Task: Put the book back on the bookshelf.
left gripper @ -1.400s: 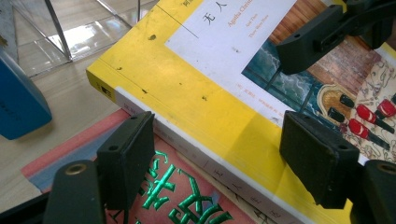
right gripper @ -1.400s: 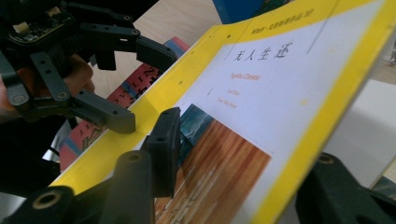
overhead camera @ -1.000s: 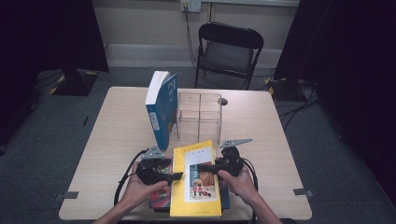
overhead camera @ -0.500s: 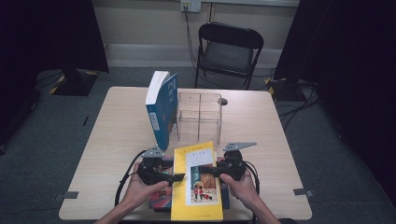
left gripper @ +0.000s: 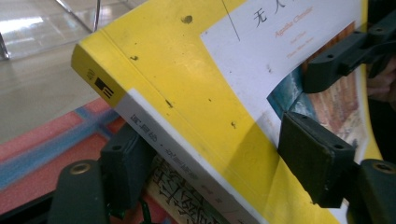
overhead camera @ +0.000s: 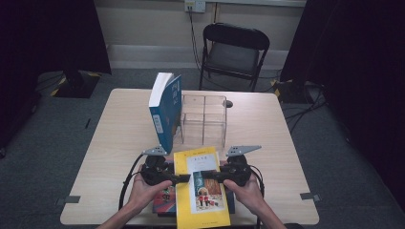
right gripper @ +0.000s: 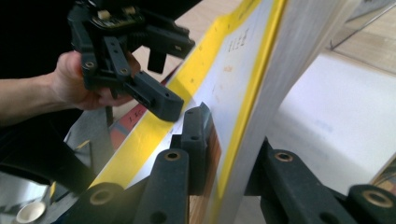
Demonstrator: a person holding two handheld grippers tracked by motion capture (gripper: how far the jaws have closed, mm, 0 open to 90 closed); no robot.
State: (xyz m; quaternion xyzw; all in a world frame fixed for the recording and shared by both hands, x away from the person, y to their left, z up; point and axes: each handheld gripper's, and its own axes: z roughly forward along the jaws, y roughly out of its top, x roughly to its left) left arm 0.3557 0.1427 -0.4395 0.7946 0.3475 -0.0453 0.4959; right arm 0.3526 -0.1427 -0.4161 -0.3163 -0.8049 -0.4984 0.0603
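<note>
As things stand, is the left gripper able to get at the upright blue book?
Probably not right away: the left gripper straddles the spine edge of the yellow book, its jaws just closing. The blue book stands beyond, with bare table between.

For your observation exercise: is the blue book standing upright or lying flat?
Upright: the blue book stands on its edge against the clear organiser.
</note>
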